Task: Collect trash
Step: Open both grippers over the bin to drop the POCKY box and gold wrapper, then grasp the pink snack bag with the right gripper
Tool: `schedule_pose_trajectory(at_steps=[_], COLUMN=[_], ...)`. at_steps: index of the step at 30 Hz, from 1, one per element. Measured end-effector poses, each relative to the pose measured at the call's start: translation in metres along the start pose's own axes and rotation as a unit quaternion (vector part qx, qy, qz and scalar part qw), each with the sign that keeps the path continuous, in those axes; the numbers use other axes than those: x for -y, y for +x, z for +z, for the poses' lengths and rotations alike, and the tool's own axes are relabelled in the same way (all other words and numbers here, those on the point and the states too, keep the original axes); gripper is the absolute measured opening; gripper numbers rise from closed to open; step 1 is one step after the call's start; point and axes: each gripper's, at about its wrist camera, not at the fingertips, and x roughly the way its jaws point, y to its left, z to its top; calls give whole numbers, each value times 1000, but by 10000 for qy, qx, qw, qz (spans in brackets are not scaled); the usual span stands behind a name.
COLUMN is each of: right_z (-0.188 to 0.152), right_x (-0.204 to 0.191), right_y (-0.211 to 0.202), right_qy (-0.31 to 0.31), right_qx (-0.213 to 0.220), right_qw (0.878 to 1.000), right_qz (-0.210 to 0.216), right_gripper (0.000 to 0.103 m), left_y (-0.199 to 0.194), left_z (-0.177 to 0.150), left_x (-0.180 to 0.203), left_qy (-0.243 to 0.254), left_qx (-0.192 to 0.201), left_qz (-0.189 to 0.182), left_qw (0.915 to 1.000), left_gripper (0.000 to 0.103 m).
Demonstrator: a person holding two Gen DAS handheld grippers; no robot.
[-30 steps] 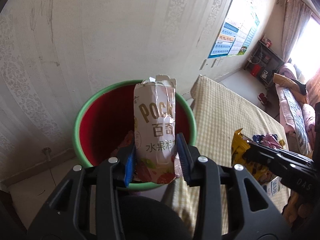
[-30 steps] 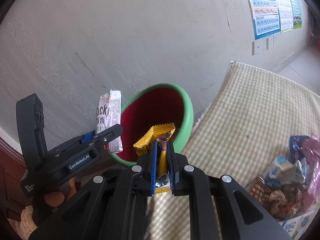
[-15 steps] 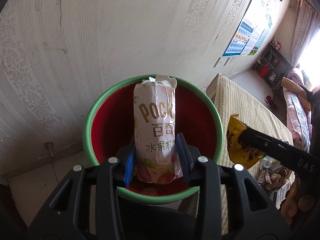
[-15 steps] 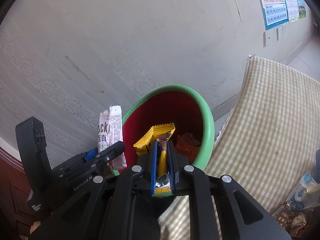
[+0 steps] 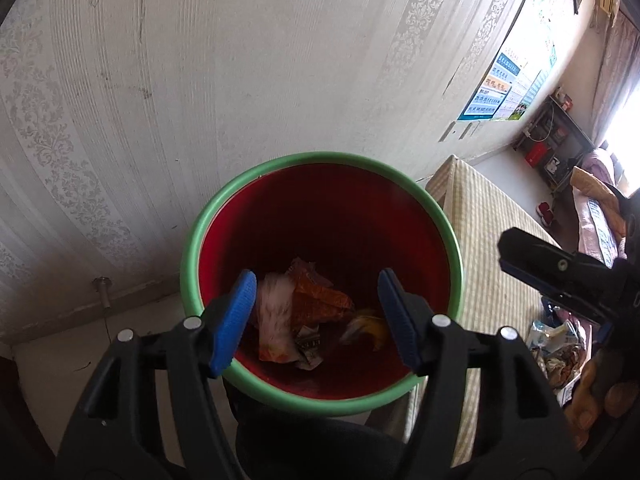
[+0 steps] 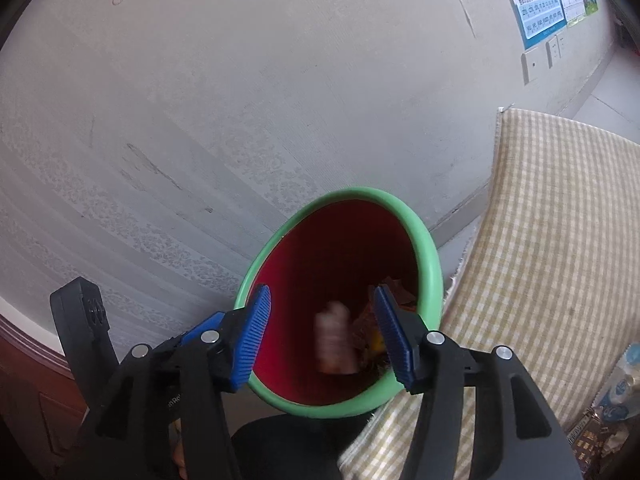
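A red bin with a green rim [image 5: 320, 158] stands against the wall; it also shows in the right wrist view [image 6: 430, 264]. My left gripper [image 5: 318, 322] is open and empty above the bin mouth. My right gripper [image 6: 322, 332] is open and empty above the same bin. Inside, the white Pocky box [image 5: 274, 314] is blurred in motion, also in the right wrist view [image 6: 334, 340]. A yellow wrapper [image 5: 366, 326] and an orange wrapper [image 5: 318, 300] lie at the bottom.
A checked yellow cloth [image 6: 552, 240] covers the surface right of the bin. More trash [image 5: 554, 350] lies on it at the right edge. The patterned wall [image 5: 200, 80] is close behind the bin. The right gripper's body [image 5: 560, 276] shows at right.
Both grippers opened over the bin. The Pocky box left my left gripper and the yellow wrapper left my right gripper; both dropped into the bin.
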Motion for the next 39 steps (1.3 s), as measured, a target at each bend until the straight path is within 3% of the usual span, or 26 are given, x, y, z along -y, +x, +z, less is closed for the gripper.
schedule_pose_trajectory(at_steps=[4,9,14,16,21,23,28,30,34,39], right_z=[-15,-44,-70,-77,-86,-86,-99,-103,-107,-113], right_x=[7,31,76,100,167,187,222,225,220,200], right_y=[-26,-73,-132,-147,-172,-172,-170,-172,-180,-207], right_qy=[-147,-237,-135,61,825,1057,1676,1593,1489,1382], right_qx=[126,261,606,680,822,731,639,682,691,1065], right_qw=[9995,9959,9827,9748,9611,9588,9617,9633,9688,9697], right_qz=[-265,-829,-1745,-2124,-2503,-2534,-2073,-2050,-1858,-1709], right_gripper=[55,58,62,62,63,66,64,58,32,27], left_y=[-15,-18,-21,-21,-20,-21,-22,-21,-19,-14], left_z=[-6,-17,-30,-36,-56,-63,-78,-85,-92,-94], left_x=[6,32,67,80,116,127,145,153,170,190], left_qy=[-68,120,441,513,936,1075,1262,1364,1513,1681], left_qx=[175,89,-36,-105,-344,-431,-649,-726,-805,-865], left_qz=[-139,-335,-589,-729,-913,-986,-1098,-1104,-1122,-1214], left_qw=[9997,9993,9973,9960,9908,9884,9838,9818,9788,9744], left_gripper=[61,61,63,63,63,63,63,63,63,64])
